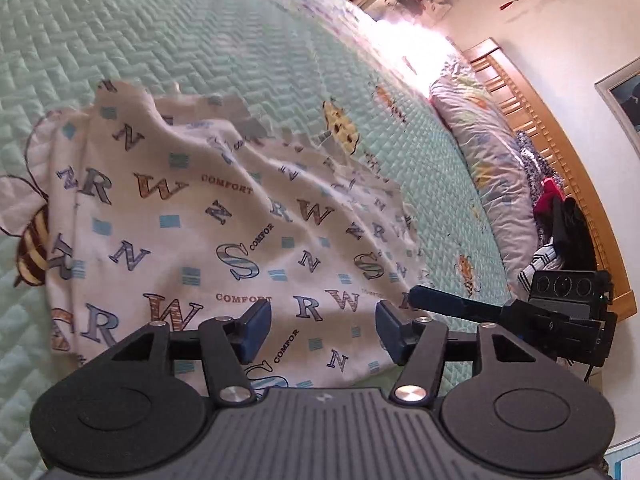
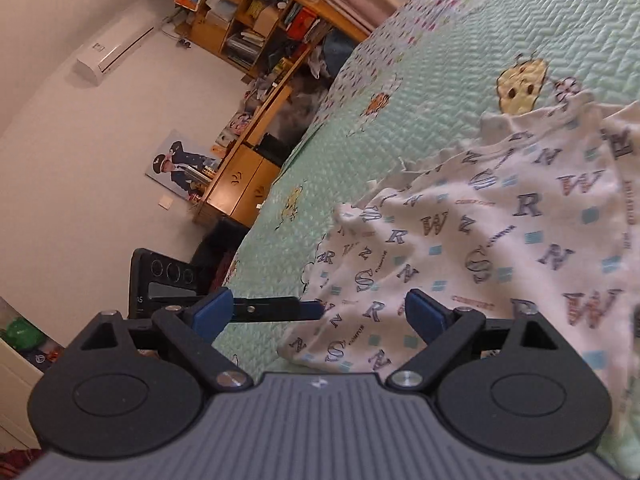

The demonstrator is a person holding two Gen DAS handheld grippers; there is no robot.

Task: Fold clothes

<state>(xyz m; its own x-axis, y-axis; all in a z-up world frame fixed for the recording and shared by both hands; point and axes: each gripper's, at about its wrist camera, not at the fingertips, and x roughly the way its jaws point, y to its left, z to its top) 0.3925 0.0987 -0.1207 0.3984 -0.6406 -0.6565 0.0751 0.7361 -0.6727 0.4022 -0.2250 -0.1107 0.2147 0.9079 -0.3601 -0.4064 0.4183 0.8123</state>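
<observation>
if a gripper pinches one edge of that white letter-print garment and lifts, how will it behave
Probably floppy: the white letter-print garment lies rumpled in soft ridges on the green quilted bedspread, so it should drape and sag. Likely light, as the cloth looks thin. It may drag rather than slide freely, since the quilt looks textured.

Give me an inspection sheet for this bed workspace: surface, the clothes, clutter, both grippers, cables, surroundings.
Surface: green quilted bedspread with bee and flower prints.
Job's things: one white letter-print garment lying rumpled on the bedspread, not neatly folded.
Clutter: pillow and heaped clothes along the wooden headboard.
Grippers: left gripper open, nothing between its pads; right gripper open, over the garment's edge, not gripping.
Cables: a thin dark lead below the right gripper's body.
Surroundings: wooden shelving packed with books, wall air conditioner, poster against the wall.
</observation>
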